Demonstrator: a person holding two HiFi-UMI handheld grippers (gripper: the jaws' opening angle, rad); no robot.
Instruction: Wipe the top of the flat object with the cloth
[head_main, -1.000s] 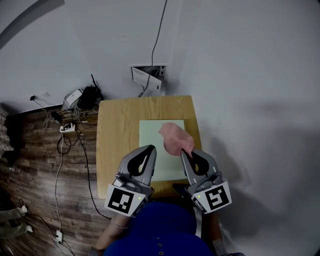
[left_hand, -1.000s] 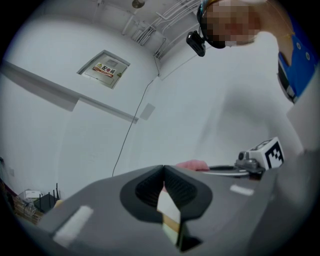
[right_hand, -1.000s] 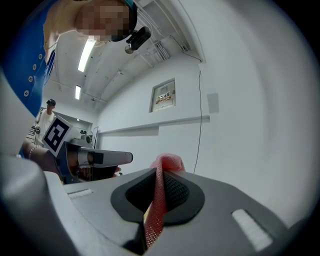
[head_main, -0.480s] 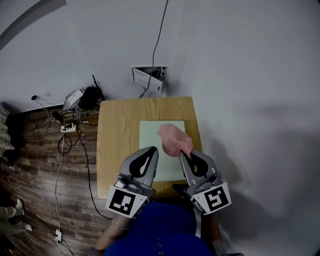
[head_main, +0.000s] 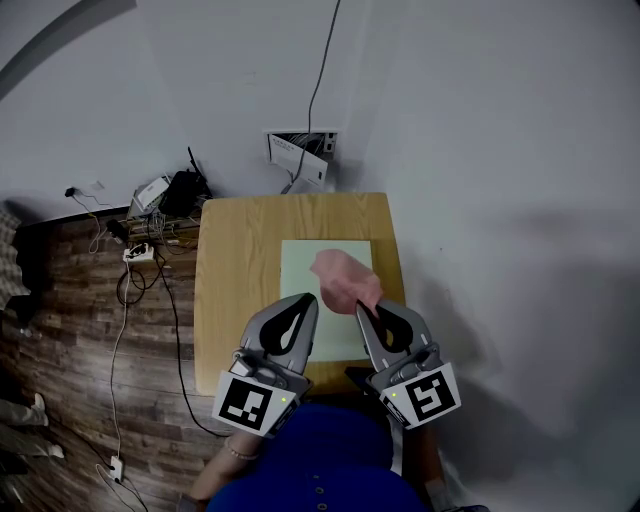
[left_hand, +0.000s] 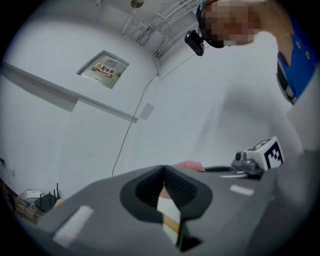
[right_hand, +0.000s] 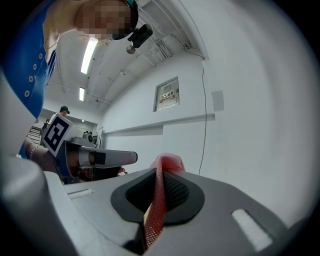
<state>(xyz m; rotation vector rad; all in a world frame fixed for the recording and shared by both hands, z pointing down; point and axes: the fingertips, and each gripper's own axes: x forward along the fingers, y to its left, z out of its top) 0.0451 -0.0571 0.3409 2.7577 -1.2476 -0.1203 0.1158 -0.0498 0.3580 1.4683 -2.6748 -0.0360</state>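
Two grippers over a small wooden table (head_main: 235, 270): the right gripper (head_main: 362, 306) pinches a pink mesh cloth (head_main: 345, 280) lying on the pale green flat sheet (head_main: 300, 262). The left gripper (head_main: 308, 298) is closed and empty; if unpinned, the sheet could slide with the wipe.

You have no print here that can be read. The wall sign (left_hand: 103, 70), upper left in the left gripper view and above centre in the right gripper view, carries an emblem and a line of characters too small to make out. The marker cubes (head_main: 245, 402) show only black-and-white square patterns.
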